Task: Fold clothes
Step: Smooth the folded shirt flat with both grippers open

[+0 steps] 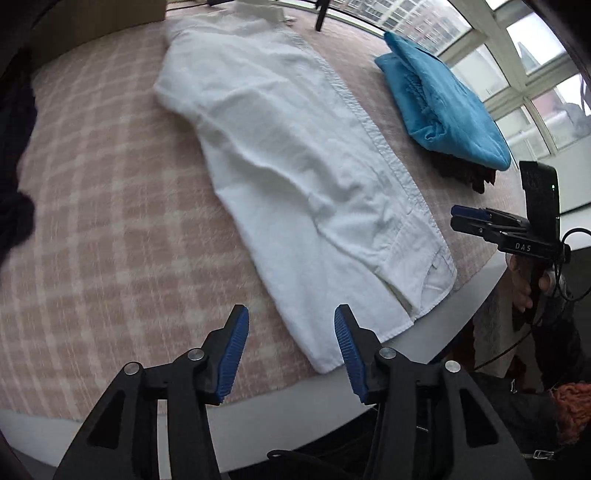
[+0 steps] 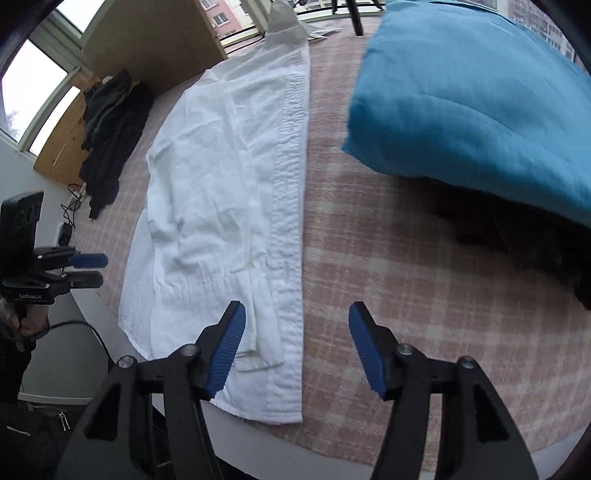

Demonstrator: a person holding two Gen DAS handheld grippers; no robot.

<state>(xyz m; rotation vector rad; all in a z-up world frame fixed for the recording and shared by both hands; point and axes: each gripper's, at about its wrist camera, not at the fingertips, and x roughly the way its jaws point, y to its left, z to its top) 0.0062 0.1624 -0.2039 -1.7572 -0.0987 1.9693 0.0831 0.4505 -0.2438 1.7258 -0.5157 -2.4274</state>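
Your left tongs (image 1: 290,347) are spread, nothing between the pads. The white shirt (image 1: 295,155) lies flat on the checked pink cloth (image 1: 92,206) over the table; its near hem corner sits just ahead of and under the right-hand pad of the left tongs, and the rest runs away up and to the left. Your right tongs (image 2: 295,345) are spread too, empty. Their left pad is over the shirt's near hem by the button strip; the right pad is over bare checked cloth.

Around: a folded blue garment (image 2: 480,96) lies to the right of the right tongs and further ahead, apart from the shirt, w/ a strip of cloth between them. It sits on smth dark (image 2: 517,236); can't tell what. A dark heap of clothes (image 2: 110,136) is far left of the shirt, near a wooden board (image 2: 155,40). Windows (image 1: 532,92) beyond the table. Nothing lies on the shirt or between it and either pair of tongs. Table edge (image 1: 295,402) is right at the tongs, curved.

Shirt's long axis runs from the near hem by the tongs to the collar (image 2: 286,22) at the far end, roughly straight away in the right wrist view, slanting up-left in the left. The button strip forms its right edge.
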